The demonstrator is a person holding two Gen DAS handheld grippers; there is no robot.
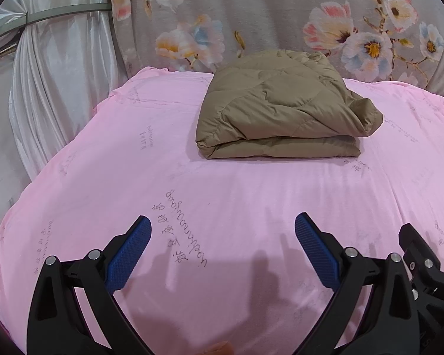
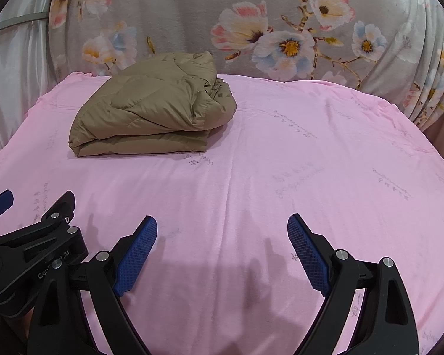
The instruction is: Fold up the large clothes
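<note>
A puffy olive-brown jacket [image 1: 281, 109] lies folded into a thick bundle at the far side of the pink sheet [image 1: 133, 177]. In the right wrist view the jacket [image 2: 151, 109] sits at the far left. My left gripper [image 1: 223, 224] hovers open above the near part of the sheet, well short of the jacket, blue pads [image 1: 130, 254] wide apart with nothing between them. My right gripper [image 2: 222, 224] is open too, empty, beside the left one. The left gripper's black body [image 2: 29, 254] shows at the left edge of the right wrist view.
The pink sheet [image 2: 310, 162] covers a broad flat surface and carries faint printed writing. A grey floral cloth [image 1: 281, 14] hangs behind it. White satin curtains [image 1: 59, 74] hang at the far left. Part of the right gripper [image 1: 423, 260] shows at the left wrist view's right edge.
</note>
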